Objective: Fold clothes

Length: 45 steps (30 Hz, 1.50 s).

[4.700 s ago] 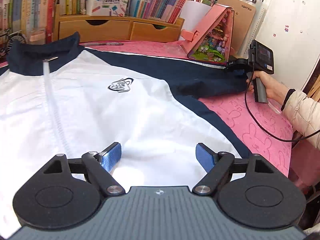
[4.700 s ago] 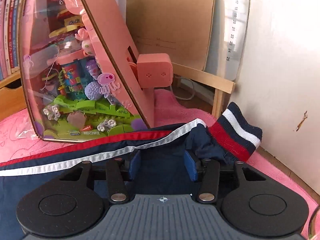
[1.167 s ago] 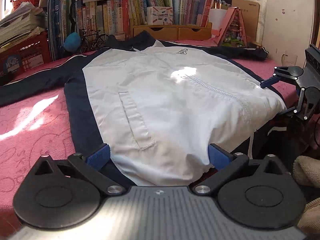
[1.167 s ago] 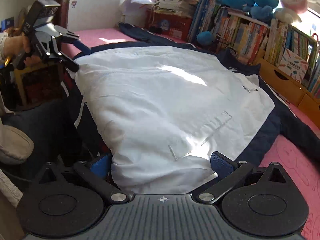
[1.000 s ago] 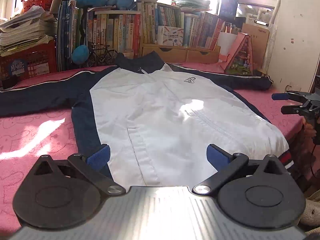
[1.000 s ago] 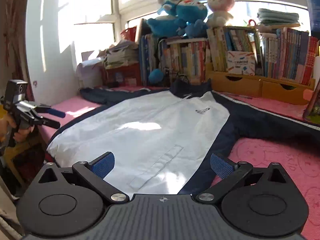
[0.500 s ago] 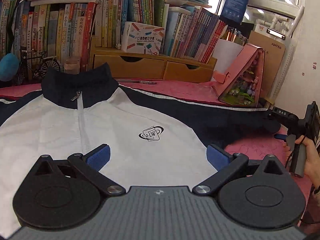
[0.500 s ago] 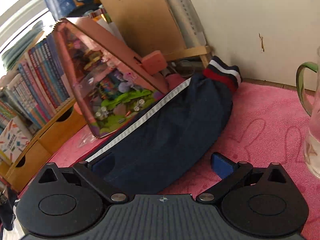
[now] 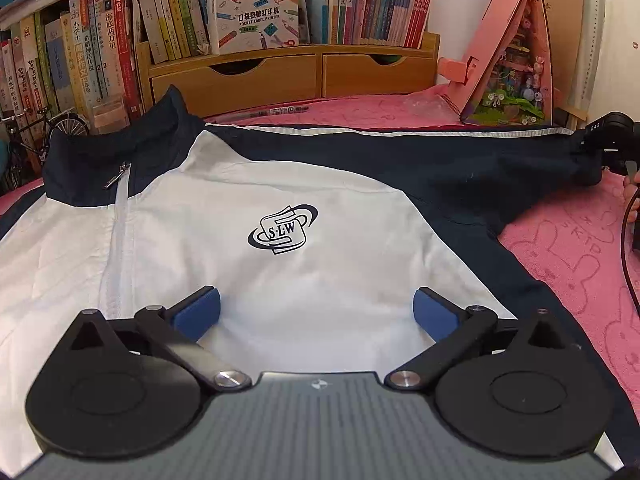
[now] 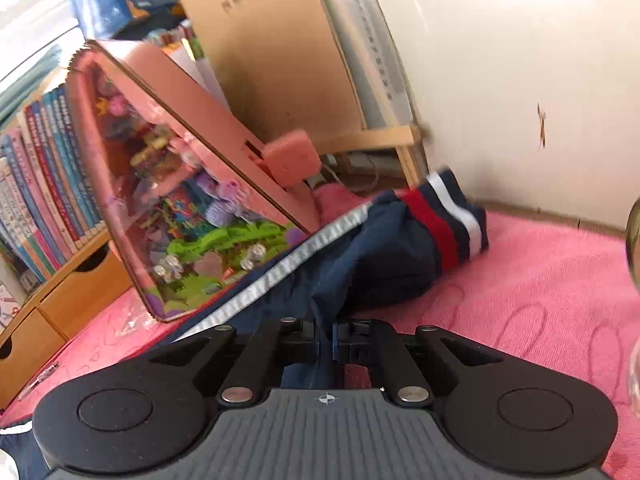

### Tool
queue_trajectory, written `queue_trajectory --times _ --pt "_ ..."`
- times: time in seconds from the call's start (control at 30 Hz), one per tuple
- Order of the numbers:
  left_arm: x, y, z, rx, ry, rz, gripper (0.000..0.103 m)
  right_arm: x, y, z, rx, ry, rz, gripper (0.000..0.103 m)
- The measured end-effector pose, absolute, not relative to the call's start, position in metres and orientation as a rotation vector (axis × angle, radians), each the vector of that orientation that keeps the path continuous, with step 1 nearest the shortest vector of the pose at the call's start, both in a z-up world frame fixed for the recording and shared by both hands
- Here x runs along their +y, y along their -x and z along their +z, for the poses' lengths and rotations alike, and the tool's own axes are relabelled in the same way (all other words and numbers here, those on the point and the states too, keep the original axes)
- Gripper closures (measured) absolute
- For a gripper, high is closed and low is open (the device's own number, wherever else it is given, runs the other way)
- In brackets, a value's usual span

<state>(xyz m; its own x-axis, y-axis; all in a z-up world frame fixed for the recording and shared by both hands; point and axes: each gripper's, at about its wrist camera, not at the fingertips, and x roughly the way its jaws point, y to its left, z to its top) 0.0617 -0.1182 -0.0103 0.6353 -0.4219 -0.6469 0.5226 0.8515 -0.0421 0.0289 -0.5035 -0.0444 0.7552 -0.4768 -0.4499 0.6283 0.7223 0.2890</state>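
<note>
Jaws of our right gripper [image 10: 327, 346] pinch the navy sleeve [image 10: 360, 272] of the white-and-navy jacket [image 9: 280, 240]; left gripper [image 9: 316, 308] gapes, hiding the hem.

Jacket [image 9: 288, 240] flat on blanket [image 9: 580, 264], drawers [image 9: 296, 76] behind (books [image 9: 168, 12] on top), playhouse [image 9: 516, 60] right beside sleeve [image 10: 372, 264]
</note>
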Motion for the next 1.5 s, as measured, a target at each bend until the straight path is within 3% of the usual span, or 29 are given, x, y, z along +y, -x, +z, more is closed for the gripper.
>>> queue_trajectory --times 0.13,0.27,0.47,0.53,0.57,0.6,0.73,0.8,1.17,1.33,1.5 --pt "-0.050 -0.054 0.003 0.669 0.052 -0.544 0.002 -0.430 -0.024 0.003 0.208 -0.219 -0.478 0.096" --pt "0.051 -0.040 0.013 0.612 0.247 -0.359 0.000 -0.291 -0.042 0.033 0.148 0.036 -0.112 0.096" --pt "0.167 -0.017 0.002 0.646 0.517 -0.167 0.000 -0.097 -0.052 -0.006 0.333 0.291 0.380 0.092" --pt "0.180 -0.013 0.002 0.643 0.526 -0.157 0.000 -0.066 -0.047 -0.023 0.424 0.349 0.463 0.067" --pt "0.186 -0.012 0.002 0.641 0.529 -0.153 0.000 -0.057 -0.042 -0.028 0.456 0.377 0.492 0.038" --pt "0.187 -0.012 0.002 0.636 0.522 -0.159 0.000 -0.053 -0.033 -0.031 0.463 0.397 0.508 0.024" --pt "0.174 -0.028 0.003 0.641 0.523 -0.215 0.000 -0.064 -0.006 -0.033 0.453 0.417 0.500 0.017" --pt "0.164 -0.040 0.000 0.649 0.519 -0.223 0.000 -0.078 0.001 -0.031 0.450 0.407 0.474 0.008" --pt "0.117 -0.119 -0.009 0.662 0.258 0.085 0.000 -0.192 -0.029 -0.051 0.545 0.446 0.046 0.008" --pt "0.095 -0.132 -0.019 0.685 0.084 0.149 0.000 -0.242 -0.034 -0.042 0.563 0.231 0.071 0.011" --pt "0.102 -0.134 -0.020 0.695 0.120 0.130 0.000 -0.257 -0.004 -0.030 0.533 0.239 0.163 0.011"
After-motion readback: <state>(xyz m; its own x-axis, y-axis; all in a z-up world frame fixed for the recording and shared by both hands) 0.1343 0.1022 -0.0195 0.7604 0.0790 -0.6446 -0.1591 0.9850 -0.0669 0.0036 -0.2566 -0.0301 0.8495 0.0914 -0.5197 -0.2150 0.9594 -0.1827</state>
